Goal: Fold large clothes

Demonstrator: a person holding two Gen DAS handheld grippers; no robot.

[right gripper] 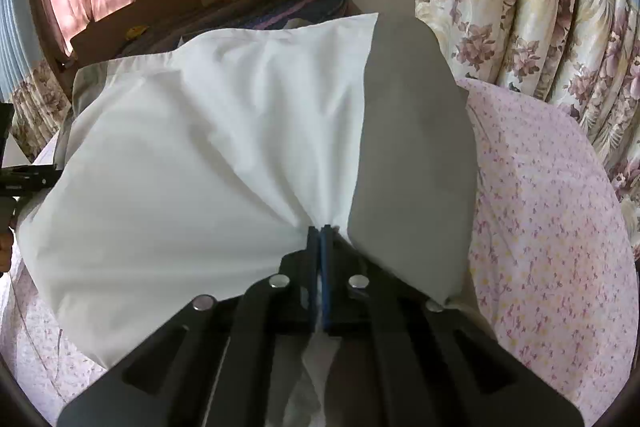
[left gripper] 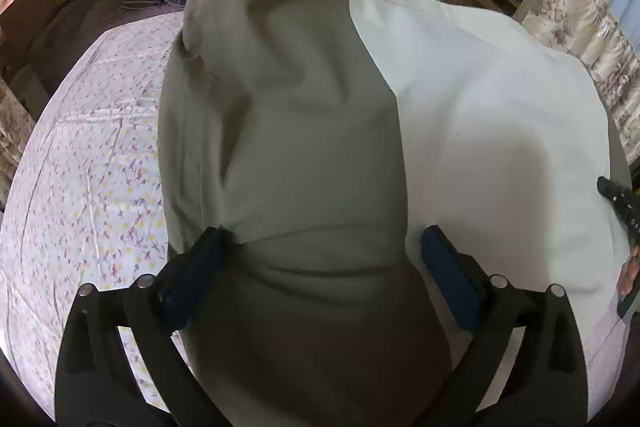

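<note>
The large white cloth (right gripper: 192, 147) lies spread over a bed with a small-flowered sheet (right gripper: 552, 227), and a grey panel of the same garment (left gripper: 288, 131) runs down one side of it, rumpled into soft ridges. The right hand-held gripper (right gripper: 319, 233) has its jaws pinched together on the near edge of the cloth, right where white meets grey, and the fabric fans out from that pinch in tight creases. The left hand-held gripper (left gripper: 324, 239) stands wide, its blue pads (left gripper: 434, 247) on either side of a bunched fold of the grey panel; the cloth sits between them but they do not look pressed in, so I judge nothing is held there yet. To do this step well, the left jaws should close on the hem itself, not on a loose bulge, at the same depth as the right grip, so both corners lift evenly. Then the two hands should carry the edge forward together, keeping it taut and level between them, and lay it on the far edge so the seams match without dragging the sheet beneath. As for writing, a dark object (left gripper: 618, 199) at the right edge of the left wrist view bears a few pale letters too small to read; no brand or label shows on the cloth.
</note>
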